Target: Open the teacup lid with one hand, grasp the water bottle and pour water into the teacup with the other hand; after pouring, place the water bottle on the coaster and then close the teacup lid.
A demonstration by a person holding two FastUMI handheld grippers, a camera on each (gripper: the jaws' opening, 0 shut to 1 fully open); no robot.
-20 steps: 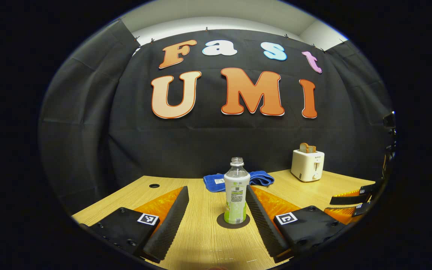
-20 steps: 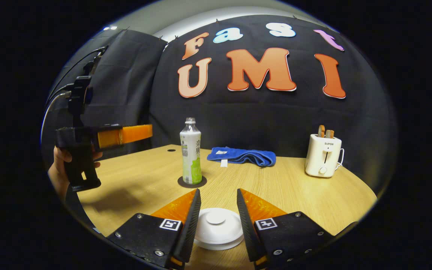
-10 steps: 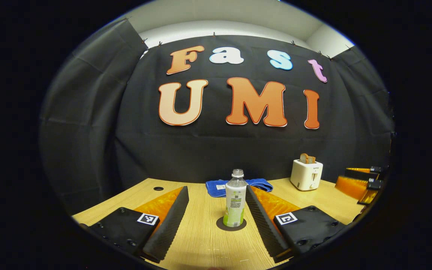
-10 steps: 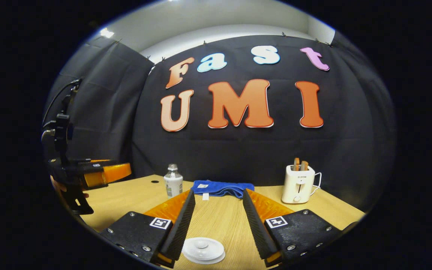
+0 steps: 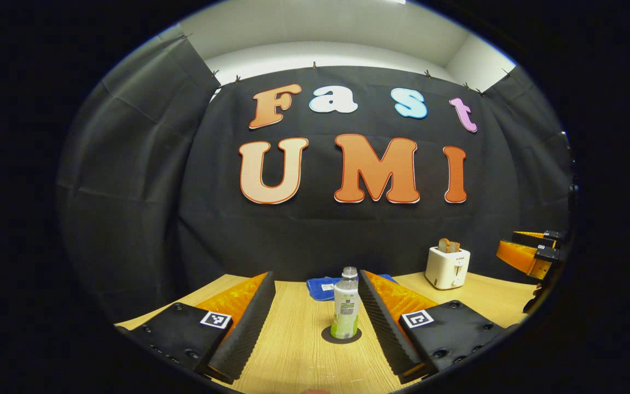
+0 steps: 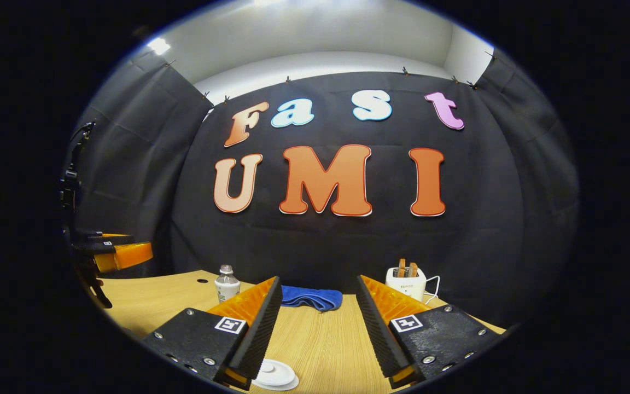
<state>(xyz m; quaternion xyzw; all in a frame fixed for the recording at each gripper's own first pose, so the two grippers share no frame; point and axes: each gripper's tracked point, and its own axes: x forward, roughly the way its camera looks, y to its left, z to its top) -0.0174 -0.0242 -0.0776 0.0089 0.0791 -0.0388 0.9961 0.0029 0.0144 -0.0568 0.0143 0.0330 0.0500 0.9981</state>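
While the water bottle (image 5: 345,303) is being kept upright on the dark round coaster (image 5: 341,334) on the wooden table (image 5: 298,355), it is being framed between the widely spread fingers of the left gripper (image 5: 318,323), which are not touching it and are holding nothing; the bottle's cap is off and its label is facing the camera; in the right gripper view the same bottle (image 6: 227,283) is being partly hidden behind that gripper's own left finger (image 6: 255,328); the white teacup lid (image 6: 274,374) is being seen low in the right gripper view, closed on the cup and lying near the base of that finger, while the right gripper (image 6: 318,325) is being held wide open above the table with nothing between its fingers; a blue cloth (image 6: 311,298) is lying behind the bottle near the black wall, and a white toaster (image 5: 447,267) with bread in its slots is standing further to the right; the other gripper is being seen at the right edge of the left gripper view and at the left edge of the right gripper view
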